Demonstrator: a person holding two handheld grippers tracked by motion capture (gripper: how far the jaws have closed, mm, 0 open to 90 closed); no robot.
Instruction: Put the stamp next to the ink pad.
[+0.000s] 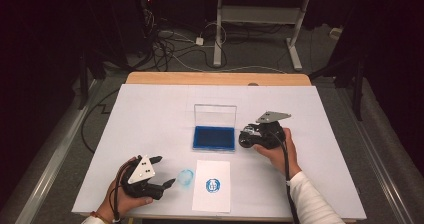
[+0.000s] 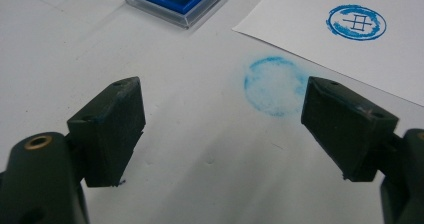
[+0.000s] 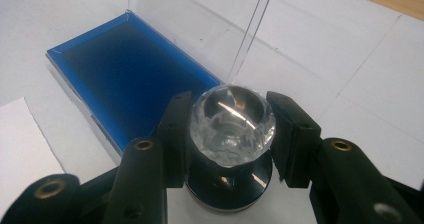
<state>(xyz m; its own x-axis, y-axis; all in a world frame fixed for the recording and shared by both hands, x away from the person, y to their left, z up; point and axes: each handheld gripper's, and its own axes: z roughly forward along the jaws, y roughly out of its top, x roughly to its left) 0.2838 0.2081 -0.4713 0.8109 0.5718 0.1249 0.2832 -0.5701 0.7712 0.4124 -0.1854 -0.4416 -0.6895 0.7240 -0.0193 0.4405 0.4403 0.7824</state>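
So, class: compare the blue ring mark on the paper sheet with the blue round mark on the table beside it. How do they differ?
The mark on the sheet is a crisp dark ring with a figure inside; the mark on the table is pale, smudged and blank inside. The first lies on the paper, the second on the bare table. Both are blue and round.

Ink pad [image 1: 213, 138] at worktop [image 1: 150, 109] centre, clear lid [image 1: 215, 115] raised upright at far edge: passage from behind blocked. Stamp [image 3: 231, 129], clamped in right gripper [image 1: 248, 136], set just right of pad. Paper sheet [image 1: 212, 185] flat near front edge, blue smudge [image 1: 185, 177] beside it; left gripper [image 1: 161, 171] just left of smudge. Far left, far right strips of worktop left unobstructed.
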